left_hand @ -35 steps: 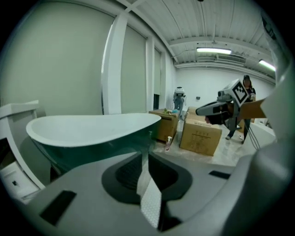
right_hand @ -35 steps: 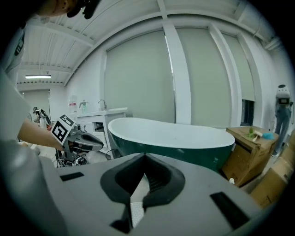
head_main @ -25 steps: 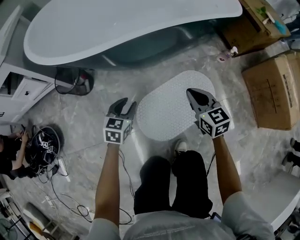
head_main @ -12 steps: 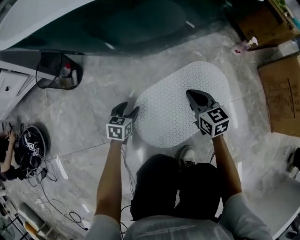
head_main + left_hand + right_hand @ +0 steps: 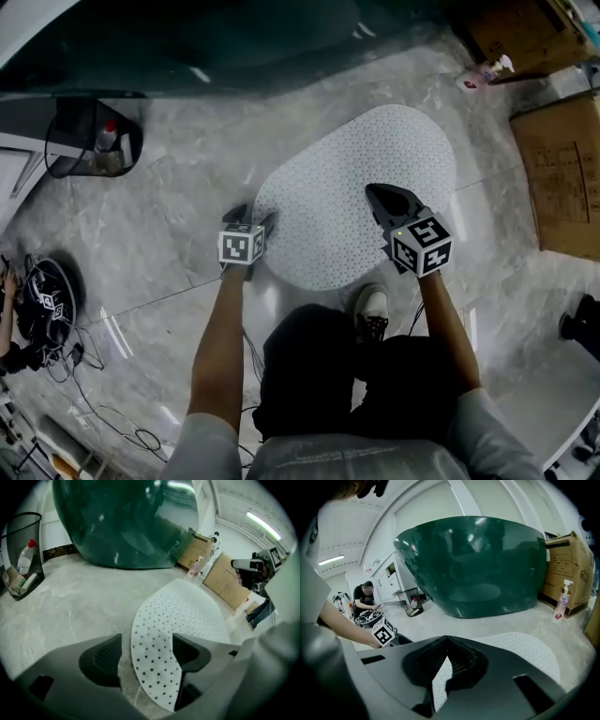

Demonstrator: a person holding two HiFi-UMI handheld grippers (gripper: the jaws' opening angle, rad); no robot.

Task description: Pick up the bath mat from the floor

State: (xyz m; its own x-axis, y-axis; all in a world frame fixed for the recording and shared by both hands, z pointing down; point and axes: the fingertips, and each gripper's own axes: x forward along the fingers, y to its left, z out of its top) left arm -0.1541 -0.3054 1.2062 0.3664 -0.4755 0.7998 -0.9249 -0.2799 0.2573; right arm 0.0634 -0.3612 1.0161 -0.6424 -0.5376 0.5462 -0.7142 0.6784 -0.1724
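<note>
The white dotted bath mat [image 5: 356, 178] lies flat on the grey stone floor [image 5: 178, 234], on the near side of the dark green bathtub [image 5: 187, 37]. The left hand-held gripper [image 5: 255, 216] is at the mat's left edge. Its jaws have just been opening and stand spread, with the mat's rim between them but not pinched. The right hand-held gripper [image 5: 375, 194], jaws pressed together and empty, is over the mat's near right part.

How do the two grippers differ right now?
Left gripper: jaws apart, just been opening, with the edge of the bath mat between them. Right gripper: jaws together, gripping nothing, above the mat's surface. Both point down at the mat.
</note>
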